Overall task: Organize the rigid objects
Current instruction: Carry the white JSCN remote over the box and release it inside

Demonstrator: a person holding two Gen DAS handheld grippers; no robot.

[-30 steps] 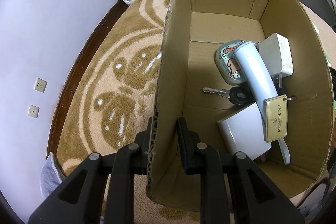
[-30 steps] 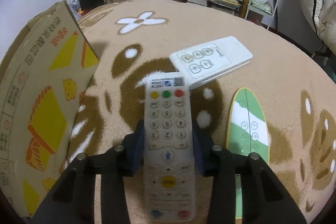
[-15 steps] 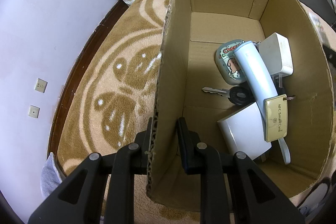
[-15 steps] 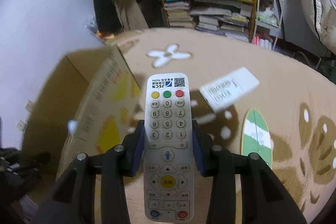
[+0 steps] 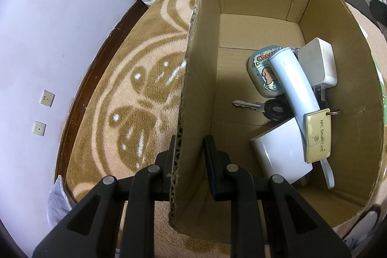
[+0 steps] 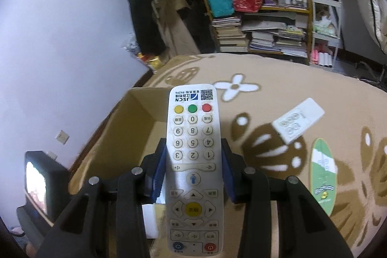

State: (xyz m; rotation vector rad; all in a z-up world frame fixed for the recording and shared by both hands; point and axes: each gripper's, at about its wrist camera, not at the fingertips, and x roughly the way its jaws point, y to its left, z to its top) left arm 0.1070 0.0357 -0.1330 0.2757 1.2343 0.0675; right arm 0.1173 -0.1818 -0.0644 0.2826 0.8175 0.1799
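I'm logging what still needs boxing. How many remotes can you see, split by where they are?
Held in the right hand-held gripper, over the cardboard box: 1, the white numbered remote
Lying on the rug: 2, a white remote and a green-and-white remote
Total: 3

corrugated matt cardboard box (image 5: pixel 254 4); fluffy pile carpet (image 5: pixel 135 88); smooth plastic remote (image 6: pixel 192 161); shiny metal key (image 5: pixel 246 104).

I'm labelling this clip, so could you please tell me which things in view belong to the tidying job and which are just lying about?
In the job:
- white remote, clamped in right gripper
- cardboard box, wall pinched by left gripper
- key, NFC card inside
- flat white remote, green remote on rug

Lying about:
- bookshelf
- wall sockets
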